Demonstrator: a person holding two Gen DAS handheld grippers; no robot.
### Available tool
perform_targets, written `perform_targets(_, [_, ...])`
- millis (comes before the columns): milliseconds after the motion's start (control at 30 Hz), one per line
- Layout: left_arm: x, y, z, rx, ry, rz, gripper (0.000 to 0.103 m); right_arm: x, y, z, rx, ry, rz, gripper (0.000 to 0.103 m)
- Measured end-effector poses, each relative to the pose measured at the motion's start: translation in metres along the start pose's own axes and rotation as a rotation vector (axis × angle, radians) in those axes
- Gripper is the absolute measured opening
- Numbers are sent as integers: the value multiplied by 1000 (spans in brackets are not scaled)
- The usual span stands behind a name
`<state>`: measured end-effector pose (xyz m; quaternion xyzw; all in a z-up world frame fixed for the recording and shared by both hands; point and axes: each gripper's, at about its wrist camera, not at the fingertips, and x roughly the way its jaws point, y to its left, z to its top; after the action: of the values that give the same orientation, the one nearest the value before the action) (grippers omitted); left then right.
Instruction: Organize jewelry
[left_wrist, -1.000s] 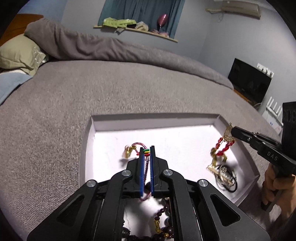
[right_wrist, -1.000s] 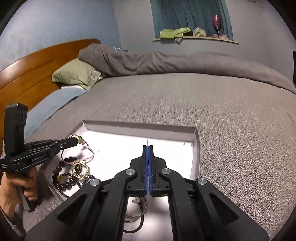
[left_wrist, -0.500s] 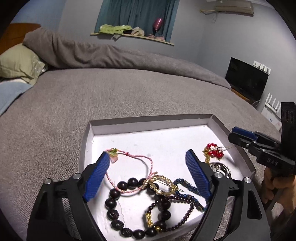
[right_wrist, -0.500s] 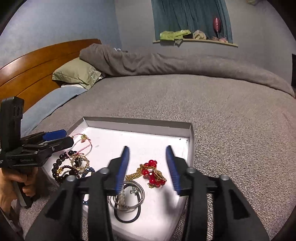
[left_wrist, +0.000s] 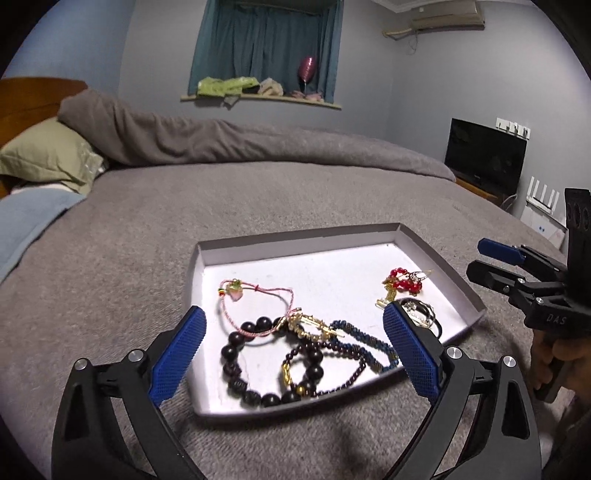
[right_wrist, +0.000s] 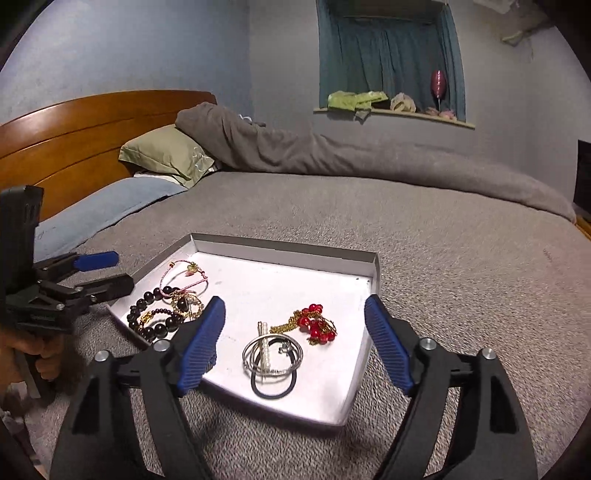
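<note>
A shallow white tray (left_wrist: 295, 236) lies on the grey bed. On its left side rest a pink cord bracelet (left_wrist: 258, 299), a dark bead bracelet (left_wrist: 236, 354), a gold clip (left_wrist: 310, 326) and a blue braided band (left_wrist: 362, 347). On its right side lie a red bead piece (right_wrist: 316, 325) and silver rings over a black hair tie (right_wrist: 273, 358). My left gripper (left_wrist: 293, 317) hovers at the tray's near edge, jaws opening, nothing touching its pads. My right gripper (right_wrist: 294, 302) hangs over the tray's (right_wrist: 284, 253) other near corner, jaws also opening and holding nothing. Each shows in the other's view: right gripper (left_wrist: 478, 256), left gripper (right_wrist: 118, 271).
Grey bedding (left_wrist: 221, 192) spreads around the tray, with a rolled duvet (right_wrist: 332, 155) behind. A green pillow (right_wrist: 166, 155) and wooden headboard (right_wrist: 74, 140) stand far left. A dark TV (left_wrist: 484, 155) is at the right wall. A hand (right_wrist: 40, 354) grips the left tool.
Both grippers went from shut to wide open. The pink cord bracelet and the red bead piece left their jaws and now lie in the tray. Both grippers drew back toward the tray's near edge.
</note>
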<state>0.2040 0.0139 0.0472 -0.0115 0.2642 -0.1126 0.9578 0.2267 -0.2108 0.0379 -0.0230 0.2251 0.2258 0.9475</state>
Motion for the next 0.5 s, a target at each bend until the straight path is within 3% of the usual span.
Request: perform_targets(500, [-40, -4, -40, -26, -48, 79, 98, -40, 20, -29, 3, -41, -30, 97])
